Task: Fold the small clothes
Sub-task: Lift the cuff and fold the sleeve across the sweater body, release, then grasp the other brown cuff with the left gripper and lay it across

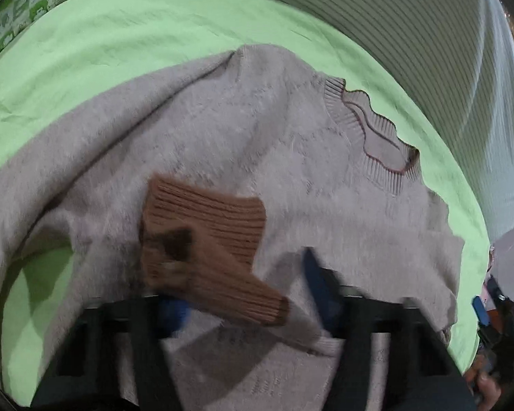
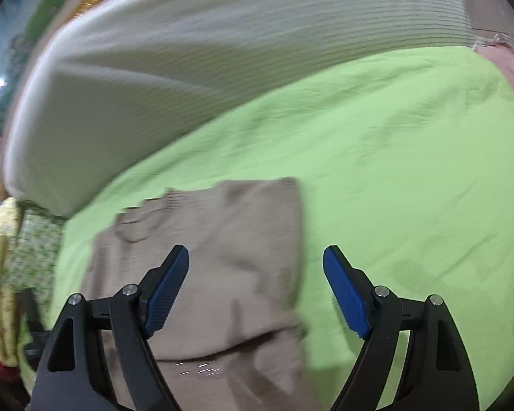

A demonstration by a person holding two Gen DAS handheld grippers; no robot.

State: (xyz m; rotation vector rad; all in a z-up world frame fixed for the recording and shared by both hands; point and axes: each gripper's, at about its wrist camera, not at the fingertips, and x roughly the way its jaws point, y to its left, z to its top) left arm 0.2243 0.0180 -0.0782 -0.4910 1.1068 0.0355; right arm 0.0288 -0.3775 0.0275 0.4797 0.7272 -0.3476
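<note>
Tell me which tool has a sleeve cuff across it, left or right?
The left tool: a brown ribbed cuff lies across its blue pads, over the beige sweater. The right tool is open, with nothing between its fingers.

beige sweater (image 1: 257, 144) spread flat, brown cuff (image 1: 205, 239) folded inward

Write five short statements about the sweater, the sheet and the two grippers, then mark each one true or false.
1. The fuzzy beige knit sweater lies on a light green bed sheet. True.
2. The sweater's ribbed cuff is dark blue. False: it is brown.
3. The right gripper is open, with nothing between its blue fingers. True.
4. The right gripper is clamped on the sweater's collar. False: it is open and grips nothing.
5. The brown cuff lies across the left gripper, in front of its fingers. True, though blur hides whether it is gripped.
</note>
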